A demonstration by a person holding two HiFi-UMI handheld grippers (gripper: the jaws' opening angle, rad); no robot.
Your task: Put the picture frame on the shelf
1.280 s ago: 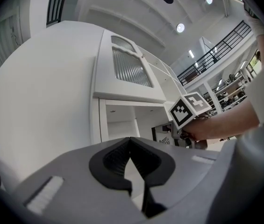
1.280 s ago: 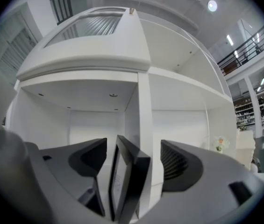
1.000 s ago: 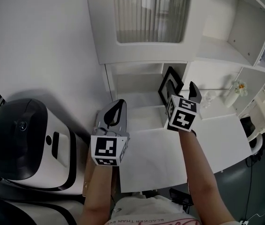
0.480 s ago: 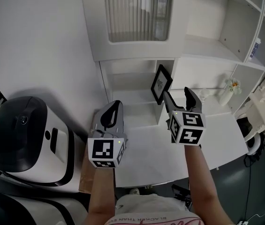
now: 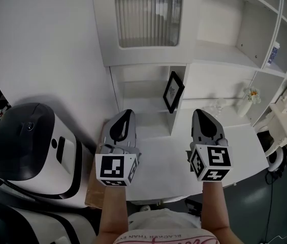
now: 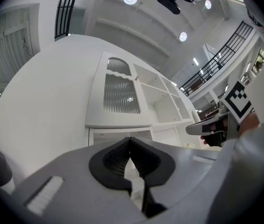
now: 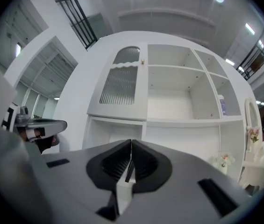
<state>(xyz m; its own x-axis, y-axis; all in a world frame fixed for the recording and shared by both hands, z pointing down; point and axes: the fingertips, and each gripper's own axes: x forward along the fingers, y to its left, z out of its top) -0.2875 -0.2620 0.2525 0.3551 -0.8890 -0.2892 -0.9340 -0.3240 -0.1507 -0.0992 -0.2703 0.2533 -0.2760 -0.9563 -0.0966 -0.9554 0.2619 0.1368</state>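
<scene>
The white shelf unit [image 5: 219,55] fills the far side, with the bench [image 5: 163,166] in front of you. You have two tongs over the bench's near edge. The left tongs [image 5: 124,117] are pressed together and empty. The right tongs [image 5: 202,117] are closing until the jaws meet, with nothing between them. The one picture frame [image 5: 173,91] stands tilted in the low open compartment, at its right edge against the divider. Leaning like that, it could slide or topple forward if your tongs knock the shelf. One small flower vase [image 5: 246,103] stands near the bench's far right corner.
</scene>
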